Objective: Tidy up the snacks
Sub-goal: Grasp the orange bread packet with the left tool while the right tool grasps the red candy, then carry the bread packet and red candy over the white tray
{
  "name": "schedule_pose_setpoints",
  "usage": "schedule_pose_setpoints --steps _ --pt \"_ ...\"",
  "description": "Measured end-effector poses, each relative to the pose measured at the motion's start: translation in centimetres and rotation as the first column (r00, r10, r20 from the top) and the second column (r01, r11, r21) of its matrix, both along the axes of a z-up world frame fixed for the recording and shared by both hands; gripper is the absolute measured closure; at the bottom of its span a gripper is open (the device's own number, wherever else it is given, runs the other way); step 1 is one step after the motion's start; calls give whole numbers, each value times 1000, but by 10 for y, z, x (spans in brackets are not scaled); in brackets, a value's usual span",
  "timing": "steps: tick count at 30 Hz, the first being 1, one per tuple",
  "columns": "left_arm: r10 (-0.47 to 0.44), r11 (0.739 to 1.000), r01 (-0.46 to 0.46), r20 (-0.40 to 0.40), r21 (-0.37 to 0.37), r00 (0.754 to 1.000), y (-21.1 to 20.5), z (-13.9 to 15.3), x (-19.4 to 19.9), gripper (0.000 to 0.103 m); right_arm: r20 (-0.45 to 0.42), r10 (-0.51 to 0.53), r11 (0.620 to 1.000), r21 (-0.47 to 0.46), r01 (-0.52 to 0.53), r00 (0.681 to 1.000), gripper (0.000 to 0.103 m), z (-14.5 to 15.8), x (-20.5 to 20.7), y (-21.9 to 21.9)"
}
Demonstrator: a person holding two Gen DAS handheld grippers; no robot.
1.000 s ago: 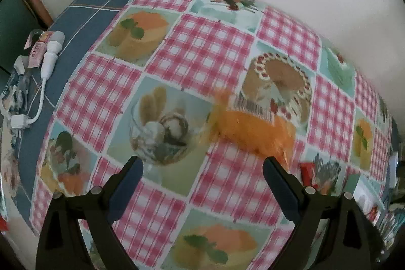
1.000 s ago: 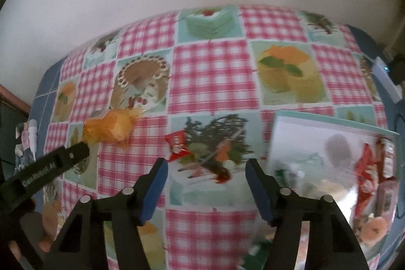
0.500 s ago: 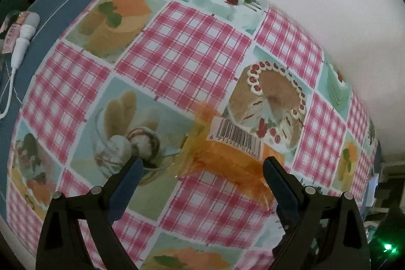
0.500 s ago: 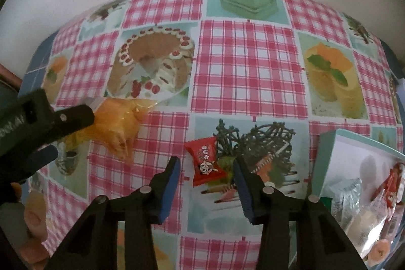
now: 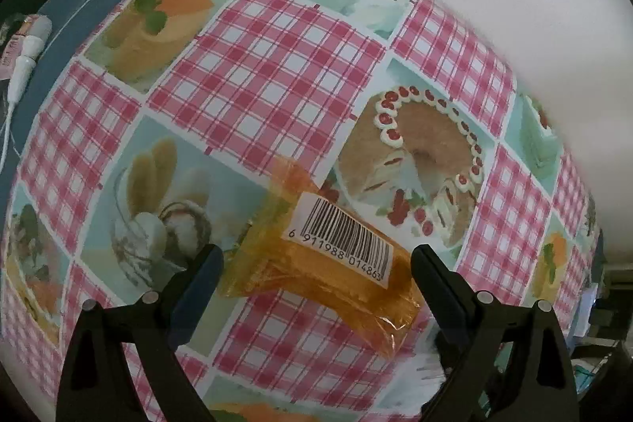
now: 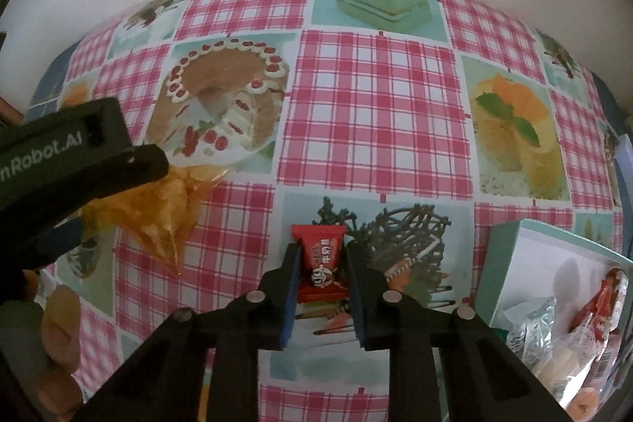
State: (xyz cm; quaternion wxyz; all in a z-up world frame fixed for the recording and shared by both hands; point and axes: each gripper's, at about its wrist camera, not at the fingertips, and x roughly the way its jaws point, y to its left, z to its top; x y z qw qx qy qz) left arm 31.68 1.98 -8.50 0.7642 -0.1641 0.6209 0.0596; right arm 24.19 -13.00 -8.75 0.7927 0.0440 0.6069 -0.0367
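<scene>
An orange snack bag with a white barcode label lies on the patterned tablecloth. My left gripper is open, with its fingers on either side of the bag. The bag also shows in the right wrist view, partly hidden by the left gripper's body. A small red candy packet lies on the cloth between the fingers of my right gripper. The jaws stand close on both sides of it, and contact cannot be told.
A teal-rimmed white box at the lower right holds several wrapped snacks. A white cable plug lies on the blue table part at the far left. A white wall runs behind the table.
My left gripper moved forward until the orange bag sits between its open fingers. My right gripper moved down to the red candy packet and narrowed its jaws around it.
</scene>
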Motion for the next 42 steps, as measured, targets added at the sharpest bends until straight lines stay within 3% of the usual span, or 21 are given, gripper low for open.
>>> schedule_pose_setpoints --steps 3,10,16,22,33,42 --pt "-4 1000 4 2 21 1000 1 1 0 8 -2 -10 1000 -9 10 1000 80 3 -3 -7" --pt "-5 1000 5 6 -10 1000 16 6 -10 12 -12 -30 1000 -4 30 999 82 4 -10 -10" --pt "-7 999 8 15 -41 1000 21 2 -26 22 0 -36 999 14 36 999 82 10 -15 -13" --pt "3 998 -2 25 -65 1000 20 8 -47 38 13 -41 999 28 41 999 82 25 -23 -15" --pt "50 993 -50 -1 -109 999 27 8 -109 43 65 -91 985 154 81 994 82 62 -67 -30" --pt "47 993 -44 26 -108 999 13 33 -170 50 121 -138 980 163 118 983 82 97 -117 -46"
